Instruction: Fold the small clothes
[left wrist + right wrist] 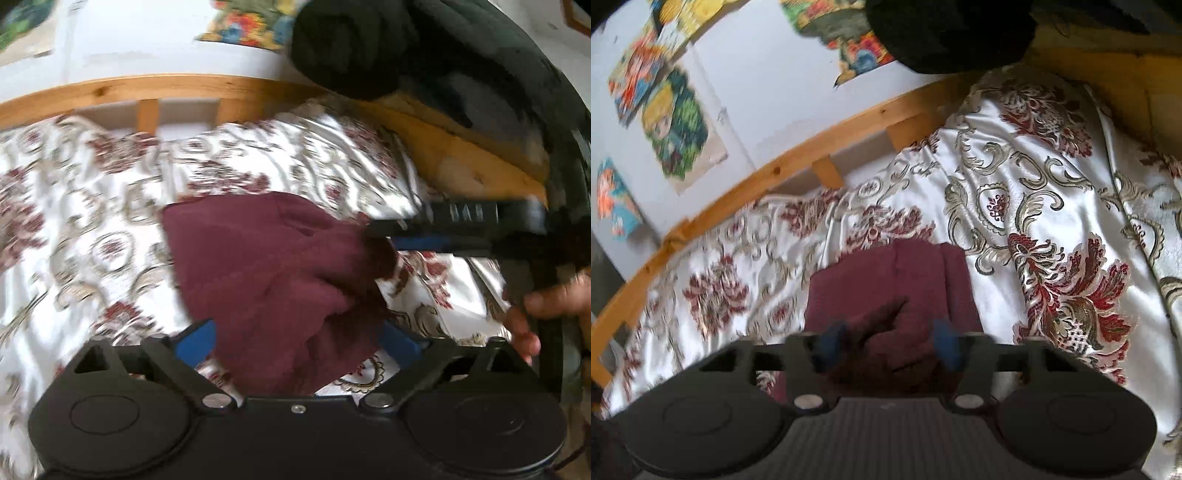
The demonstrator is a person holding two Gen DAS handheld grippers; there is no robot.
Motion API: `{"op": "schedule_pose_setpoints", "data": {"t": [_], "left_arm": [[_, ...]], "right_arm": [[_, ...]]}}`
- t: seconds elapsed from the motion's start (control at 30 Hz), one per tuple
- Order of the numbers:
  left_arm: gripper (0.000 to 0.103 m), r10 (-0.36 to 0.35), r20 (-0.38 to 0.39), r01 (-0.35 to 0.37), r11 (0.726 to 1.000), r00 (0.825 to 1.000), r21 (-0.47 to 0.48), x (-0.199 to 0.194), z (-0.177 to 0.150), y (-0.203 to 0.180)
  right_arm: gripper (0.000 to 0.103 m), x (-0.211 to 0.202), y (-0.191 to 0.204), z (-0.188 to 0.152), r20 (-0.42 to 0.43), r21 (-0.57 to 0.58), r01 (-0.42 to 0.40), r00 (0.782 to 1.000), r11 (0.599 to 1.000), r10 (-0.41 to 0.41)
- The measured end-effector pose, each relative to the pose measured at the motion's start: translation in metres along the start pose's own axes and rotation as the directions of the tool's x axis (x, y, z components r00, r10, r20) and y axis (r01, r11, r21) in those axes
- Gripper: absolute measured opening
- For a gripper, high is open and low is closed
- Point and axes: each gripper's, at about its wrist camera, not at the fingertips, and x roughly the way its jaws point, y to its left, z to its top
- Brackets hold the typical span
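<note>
Fingers [199,341] over floral bedspread [92,221], wooden rail [147,86].

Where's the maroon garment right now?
The maroon garment lies on the floral bedspread, centre of both wrist views, between the open left gripper fingers; the right gripper is at its right edge.
</note>
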Motion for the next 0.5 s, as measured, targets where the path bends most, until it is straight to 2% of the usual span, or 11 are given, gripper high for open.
{"op": "schedule_pose_setpoints", "data": {"t": [0.03,0.1,0.23,0.3,0.43,0.5], "left_arm": [[0.101,0.007,0.005,-0.007,1.0,1.0,-0.027,-0.005,-0.001,0.003],[0.101,0.015,0.01,-0.014,0.996,1.0,-0.086,-0.012,0.0,0.011],[0.102,0.031,0.016,-0.027,0.978,0.999,-0.206,-0.019,0.002,0.028],[0.102,0.028,0.015,-0.023,0.964,1.0,-0.265,-0.018,0.002,0.038],[0.102,0.032,-0.01,-0.033,0.941,0.999,-0.338,0.001,0.002,0.051],[0.102,0.029,-0.033,-0.039,0.93,0.999,-0.364,0.015,0.001,0.059]], "right_arm": [[0.024,-0.001,0.005,-0.002,-0.013,-0.023,0.015,1.0,1.0,-0.015],[0.018,-0.004,0.013,-0.009,-0.047,-0.08,0.049,0.998,0.996,-0.052],[0.01,-0.006,0.029,-0.028,-0.115,-0.19,0.127,0.982,0.973,-0.151],[0.005,-0.008,0.031,-0.033,-0.13,-0.21,0.139,0.977,0.968,-0.169],[0.002,-0.012,0.029,-0.035,-0.129,-0.205,0.181,0.969,0.962,-0.21],[0.002,-0.014,0.021,-0.032,-0.12,-0.153,0.163,0.976,0.975,-0.182]]}}
